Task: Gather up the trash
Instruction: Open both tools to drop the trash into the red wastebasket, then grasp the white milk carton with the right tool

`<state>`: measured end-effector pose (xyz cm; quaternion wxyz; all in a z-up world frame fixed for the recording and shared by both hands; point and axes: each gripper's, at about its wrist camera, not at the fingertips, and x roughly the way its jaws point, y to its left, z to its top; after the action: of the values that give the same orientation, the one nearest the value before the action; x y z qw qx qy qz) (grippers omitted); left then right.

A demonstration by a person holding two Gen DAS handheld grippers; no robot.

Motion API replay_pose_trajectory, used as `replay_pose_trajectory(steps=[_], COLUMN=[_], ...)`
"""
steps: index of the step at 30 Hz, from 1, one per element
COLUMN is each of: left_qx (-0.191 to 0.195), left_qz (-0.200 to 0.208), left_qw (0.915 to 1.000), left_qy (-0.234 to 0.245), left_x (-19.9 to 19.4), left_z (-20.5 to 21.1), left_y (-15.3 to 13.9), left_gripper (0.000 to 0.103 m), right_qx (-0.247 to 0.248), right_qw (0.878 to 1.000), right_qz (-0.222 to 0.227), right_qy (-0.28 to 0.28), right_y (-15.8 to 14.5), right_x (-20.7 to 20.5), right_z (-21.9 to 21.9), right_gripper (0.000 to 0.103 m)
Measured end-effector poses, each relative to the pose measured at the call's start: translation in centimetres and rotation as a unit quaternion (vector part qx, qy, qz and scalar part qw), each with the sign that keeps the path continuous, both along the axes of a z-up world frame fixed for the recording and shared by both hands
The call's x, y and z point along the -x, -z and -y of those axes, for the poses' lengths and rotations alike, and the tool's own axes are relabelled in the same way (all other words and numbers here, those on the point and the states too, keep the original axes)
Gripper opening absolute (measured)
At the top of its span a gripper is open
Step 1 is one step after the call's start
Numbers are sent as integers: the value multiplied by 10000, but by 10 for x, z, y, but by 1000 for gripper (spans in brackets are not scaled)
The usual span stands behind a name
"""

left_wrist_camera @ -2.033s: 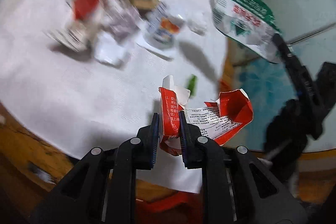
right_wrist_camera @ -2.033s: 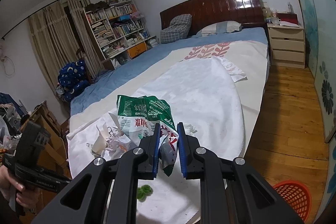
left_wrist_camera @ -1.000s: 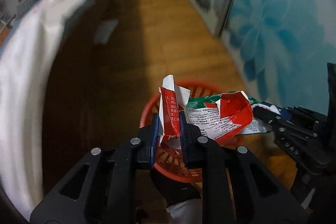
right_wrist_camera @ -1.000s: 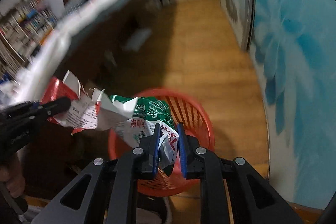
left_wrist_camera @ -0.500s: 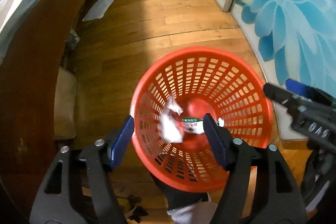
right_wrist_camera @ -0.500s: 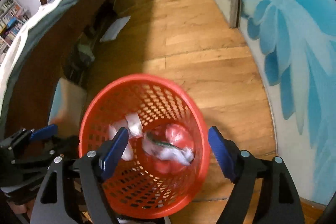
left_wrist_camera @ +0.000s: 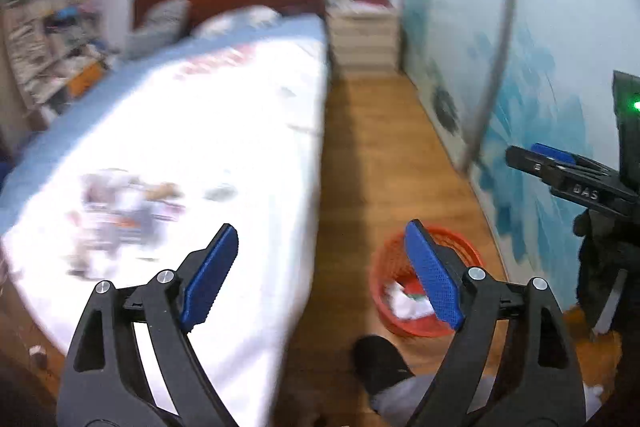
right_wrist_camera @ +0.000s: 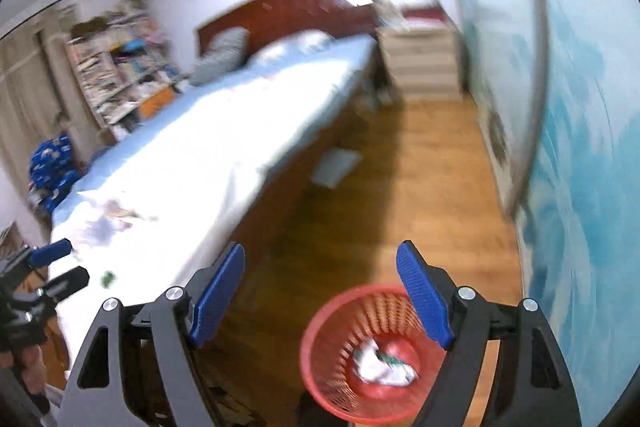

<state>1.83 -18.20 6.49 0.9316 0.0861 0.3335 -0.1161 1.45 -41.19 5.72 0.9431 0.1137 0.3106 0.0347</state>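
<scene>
A red mesh basket (right_wrist_camera: 325, 375) stands on the wooden floor beside the bed, with crumpled wrappers (right_wrist_camera: 378, 363) lying in it. From the left wrist it shows low right (left_wrist_camera: 380, 291). More trash (left_wrist_camera: 120, 211) sits blurred on the white sheet, plus a small green scrap (right_wrist_camera: 107, 278). My left gripper (left_wrist_camera: 320, 227) hangs above the bed's edge, its jaws opening with nothing between them. My right gripper (right_wrist_camera: 321, 246) stands open and empty, high above the basket.
The bed (right_wrist_camera: 224, 147) with its dark headboard fills the left and middle. A white nightstand (right_wrist_camera: 420, 63) stands at the far end, a bookshelf (right_wrist_camera: 116, 67) at the left. A blue flowered wall (right_wrist_camera: 580, 187) runs along the right. A flat paper (right_wrist_camera: 336, 167) lies on the floor.
Both grippers let go of their wrappers, which now lie in the red basket. Both then rose and tilted up from the basket, so the bed is in view.
</scene>
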Motion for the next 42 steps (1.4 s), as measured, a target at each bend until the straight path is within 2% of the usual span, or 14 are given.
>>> replay_pose_trajectory(steps=[5, 8, 13, 18, 21, 25, 27, 31, 33, 34, 38, 39, 40, 42], left_qx=[165, 187, 339, 472, 561, 682, 705, 821, 798, 776, 838, 864, 869, 828], left_qz=[411, 492, 295, 319, 334, 263, 282, 293, 243, 242, 276, 259, 218, 216], left_qw=[9971, 9935, 9888, 9832, 9826, 9828, 9832, 9818, 9815, 9811, 9797, 9787, 9779, 9777], left_qy=[-614, -1006, -1421, -1736, -1739, -1698, -1663, -1686, -1723, -1754, -1802, -1843, -1888, -1916], left_x=[32, 43, 39, 46, 50, 55, 57, 57, 56, 55, 53, 51, 48, 39], left_z=[-88, -133, -173, -205, -215, -232, -237, -247, -251, -252, -258, -260, -261, -262], left_y=[-38, -30, -3, 10, 14, 21, 21, 23, 25, 26, 29, 30, 31, 31], left_gripper=[86, 86, 86, 86, 86, 86, 86, 86, 86, 86, 86, 86, 86, 86], right_qx=[166, 151, 244, 301, 621, 780, 1044, 871, 694, 634, -69, -239, -370, -753], right_qw=[9980, 9978, 9947, 9885, 9812, 9742, 9730, 9736, 9723, 9730, 9768, 9784, 9788, 9801], right_qz=[516, 339, 68, 36, 30, -295, -602, -1152, -1421, -1443, -1305, -1200, -1144, -939], right_qy=[-329, -543, -997, -1481, -1828, -2095, -1969, -1765, -1722, -1688, -1694, -1667, -1661, -1576], right_y=[-57, -49, -40, -57, -56, -28, -3, 36, 53, 56, 44, 35, 30, 15], right_x=[30, 39, 32, -13, -53, -114, -143, -174, -186, -188, -176, -167, -162, -143], right_z=[-81, -121, -179, -242, -288, -343, -365, -378, -382, -384, -368, -362, -358, -341], right_gripper=[83, 83, 82, 84, 85, 81, 70, 65, 45, 45, 43, 41, 31, 31])
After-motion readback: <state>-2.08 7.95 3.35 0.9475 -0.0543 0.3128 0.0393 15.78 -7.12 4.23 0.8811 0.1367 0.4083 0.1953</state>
